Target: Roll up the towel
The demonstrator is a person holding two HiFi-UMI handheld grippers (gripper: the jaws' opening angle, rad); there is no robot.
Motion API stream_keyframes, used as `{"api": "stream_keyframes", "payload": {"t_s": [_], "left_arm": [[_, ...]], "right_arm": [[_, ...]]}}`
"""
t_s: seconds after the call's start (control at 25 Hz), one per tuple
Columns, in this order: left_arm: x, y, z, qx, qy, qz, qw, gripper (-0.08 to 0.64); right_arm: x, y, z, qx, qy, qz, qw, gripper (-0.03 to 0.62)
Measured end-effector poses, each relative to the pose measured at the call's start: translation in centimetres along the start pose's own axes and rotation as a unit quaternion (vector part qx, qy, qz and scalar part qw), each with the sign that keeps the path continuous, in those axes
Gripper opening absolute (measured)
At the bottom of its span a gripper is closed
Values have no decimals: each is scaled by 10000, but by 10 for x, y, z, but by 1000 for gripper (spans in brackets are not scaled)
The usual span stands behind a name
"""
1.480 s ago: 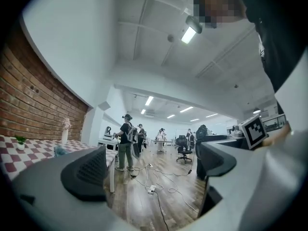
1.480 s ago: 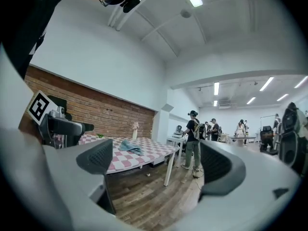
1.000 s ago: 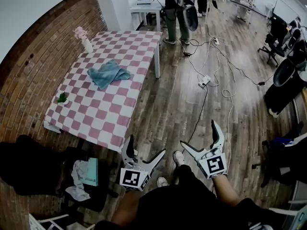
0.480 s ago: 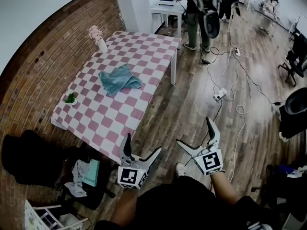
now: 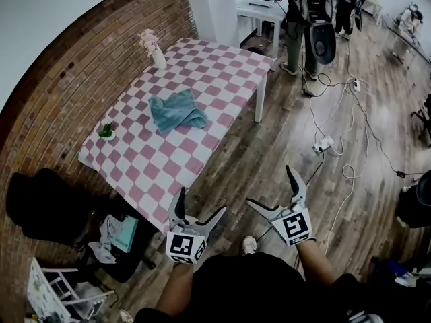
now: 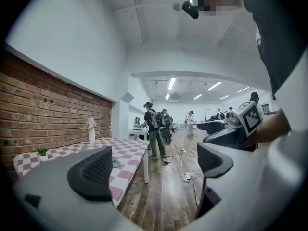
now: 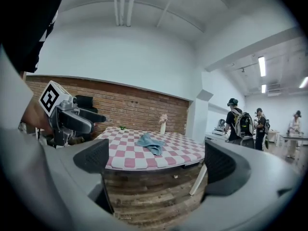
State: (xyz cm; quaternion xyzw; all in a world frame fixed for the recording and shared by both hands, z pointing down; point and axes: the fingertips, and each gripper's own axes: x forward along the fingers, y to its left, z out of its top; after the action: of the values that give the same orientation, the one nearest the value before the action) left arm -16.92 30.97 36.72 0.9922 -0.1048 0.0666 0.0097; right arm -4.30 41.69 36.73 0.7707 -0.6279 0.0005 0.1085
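A crumpled teal towel [image 5: 176,112] lies near the middle of a table with a pink-and-white checked cloth [image 5: 141,167]. The right gripper view shows the same towel [image 7: 150,143] on the table [image 7: 130,160]; in the left gripper view only a bit of it [image 6: 116,163] shows past the left jaw. My left gripper [image 5: 201,212] is held over the floor by the table's near corner, open and empty. My right gripper [image 5: 273,190] is held further right above the wooden floor, open and empty too. Both are well short of the towel.
A vase of pink flowers [image 5: 155,50] stands at the table's far end and a small green plant [image 5: 105,131] at its left edge. A dark chair with clothes [image 5: 108,237] sits left of me. People [image 5: 306,15] stand by a white table; cables [image 5: 337,140] trail across the floor.
The view has shifted so the table and towel sit lower and closer. Both grippers stay open in about the same pose in front of me.
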Motion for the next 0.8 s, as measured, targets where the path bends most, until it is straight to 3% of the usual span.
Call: {"api": "stream_keyframes", "payload": {"t_s": [0.4,0.8], "left_arm": [[29,13,-8,-33,106,284,9995,540],[58,68,-16,-123,124,497,9986,540]], "right_arm": [[37,-21,-16,16,177,440,9989,592],[100,-14,-20,-196,284,896,9954,592]]}}
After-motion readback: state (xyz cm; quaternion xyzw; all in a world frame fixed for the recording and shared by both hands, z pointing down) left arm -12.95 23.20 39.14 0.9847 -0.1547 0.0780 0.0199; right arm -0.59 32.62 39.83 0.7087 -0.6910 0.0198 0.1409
